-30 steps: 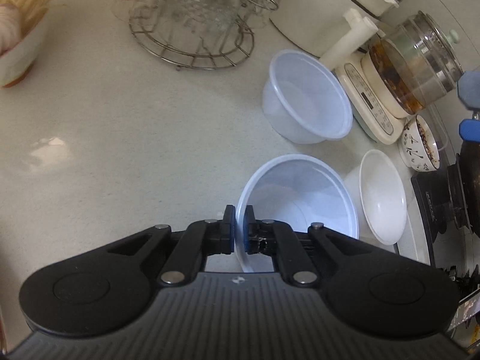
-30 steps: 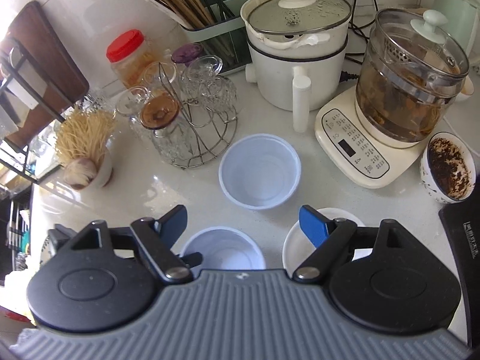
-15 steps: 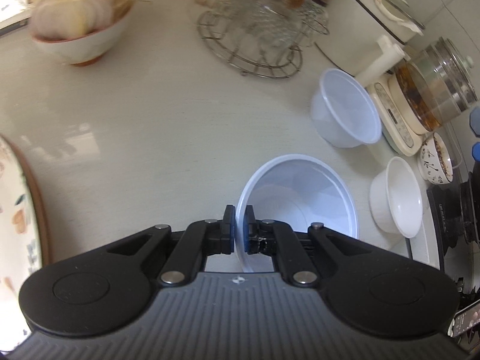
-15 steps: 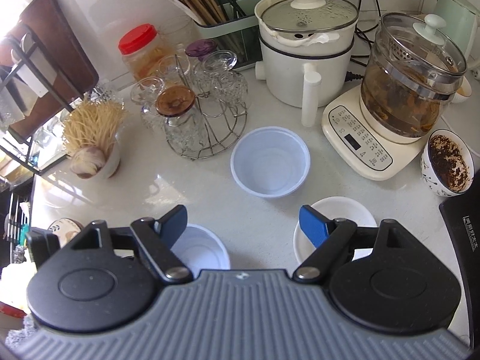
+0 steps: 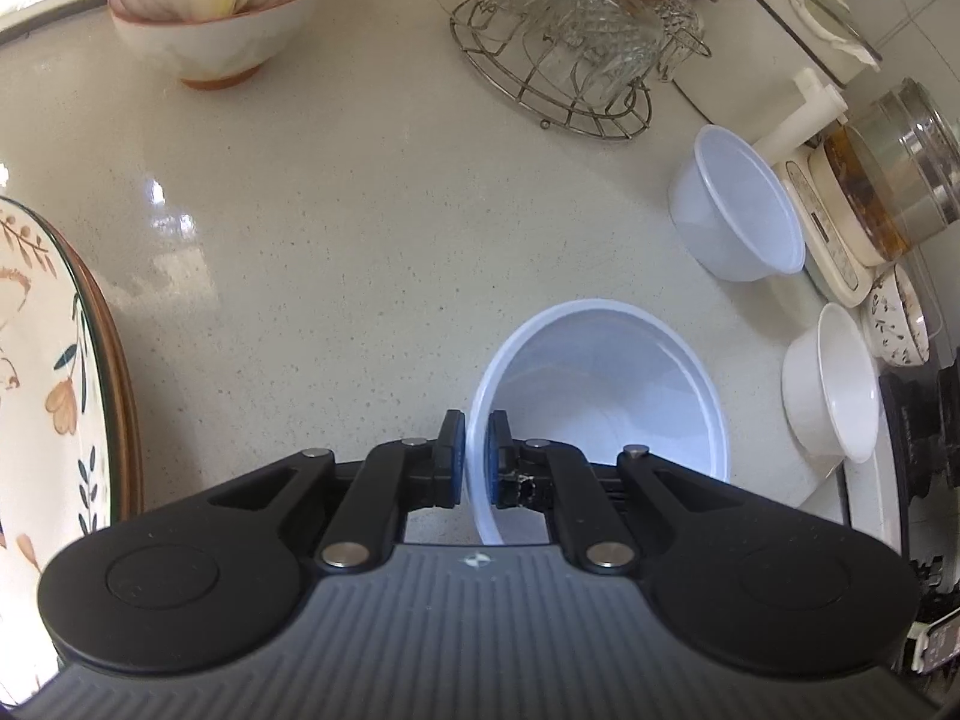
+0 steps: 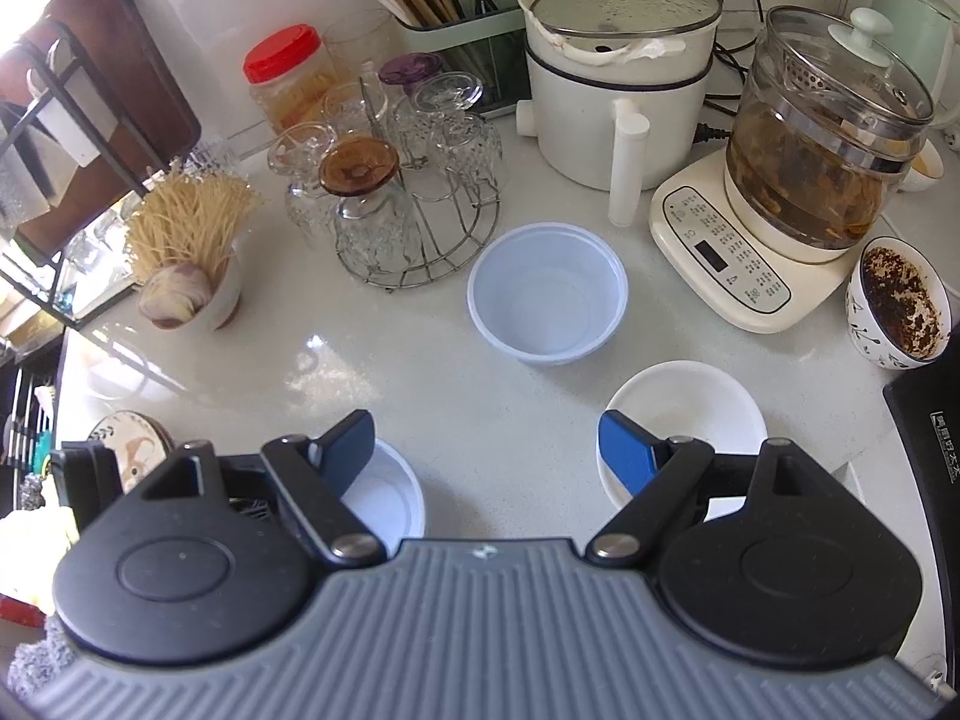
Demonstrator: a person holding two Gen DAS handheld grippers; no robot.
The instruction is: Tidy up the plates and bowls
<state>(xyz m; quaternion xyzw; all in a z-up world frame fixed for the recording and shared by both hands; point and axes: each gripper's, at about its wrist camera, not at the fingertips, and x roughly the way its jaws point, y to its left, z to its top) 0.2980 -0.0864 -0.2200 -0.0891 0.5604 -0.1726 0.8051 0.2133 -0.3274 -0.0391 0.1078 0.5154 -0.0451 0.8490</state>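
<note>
Left gripper [image 5: 474, 459]: jaws clenched on the rim of a plastic bowl [image 5: 606, 396], one pad inside the wall, one outside. Bowl sits tilted; its base is hidden, so table contact can't be told. In the right wrist view the same bowl [image 6: 387, 495] is half covered by the right gripper's body.

Right gripper [image 6: 486, 450]: jaws released, spread wide, nothing between them, over bare table [image 6: 480, 396].

Landmark: second plastic bowl [image 6: 547, 294], upright on the table. Glass rack [image 6: 402, 204] just left of it; white cooker [image 6: 618, 66] behind it; kettle base [image 6: 738, 252] to its right. White bowl [image 6: 684, 414] near it on the front right, its near edge hidden behind the right finger. Held bowl is front left of it, apart.

Patterned plate [image 5: 42, 372] is cut off at the left edge of the left wrist view, with a brown rim under it; stack count unclear. Garlic bowl [image 5: 222, 30] lies far left of the landmark.
</note>
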